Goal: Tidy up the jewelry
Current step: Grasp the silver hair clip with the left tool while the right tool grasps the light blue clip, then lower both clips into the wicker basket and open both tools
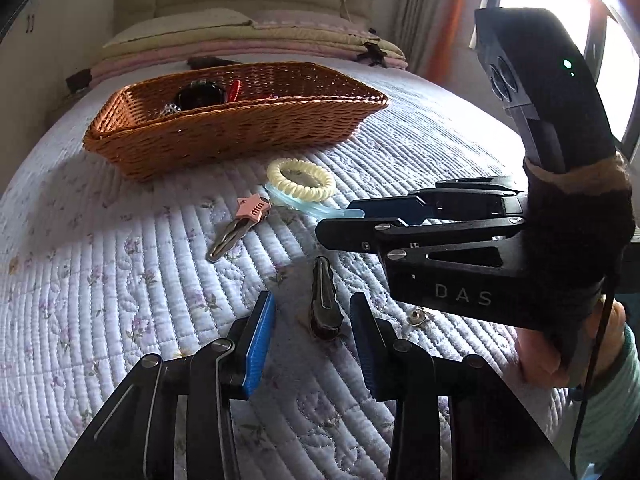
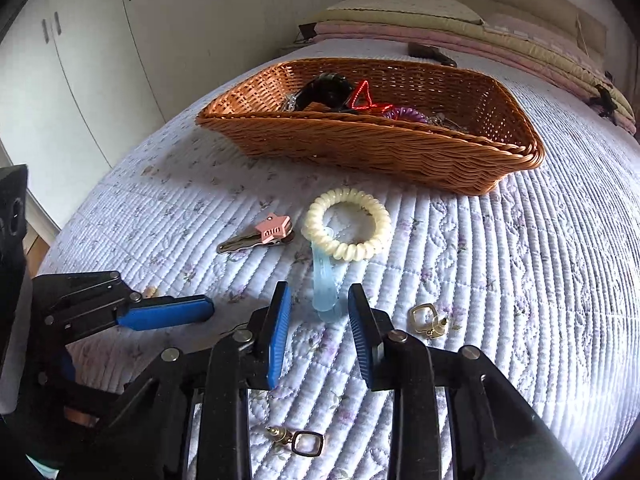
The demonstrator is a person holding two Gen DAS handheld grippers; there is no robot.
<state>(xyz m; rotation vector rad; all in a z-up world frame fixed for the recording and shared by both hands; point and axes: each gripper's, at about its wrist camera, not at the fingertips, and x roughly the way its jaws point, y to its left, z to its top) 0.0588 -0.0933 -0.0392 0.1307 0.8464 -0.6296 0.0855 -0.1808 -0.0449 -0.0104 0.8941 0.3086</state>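
Observation:
A wicker basket (image 1: 224,136) (image 2: 372,144) on the quilted bed holds several hair pieces. On the quilt lie a cream spiral hair tie (image 1: 301,179) (image 2: 346,227), a pale blue clip (image 2: 326,280) (image 1: 304,204) partly under it, a pink star clip (image 1: 252,210) (image 2: 272,232) and a dark snap clip (image 1: 325,300). My left gripper (image 1: 312,332) is open, its fingers either side of the dark clip. My right gripper (image 2: 320,320) is open around the blue clip's near end; in the left wrist view it (image 1: 340,220) reaches in from the right.
Two gold earrings (image 2: 426,320) (image 2: 302,442) lie on the quilt near my right gripper; one (image 1: 418,315) shows in the left wrist view. Folded bedding (image 1: 256,40) is stacked behind the basket. White wardrobes (image 2: 120,60) stand left, a window (image 1: 560,20) right.

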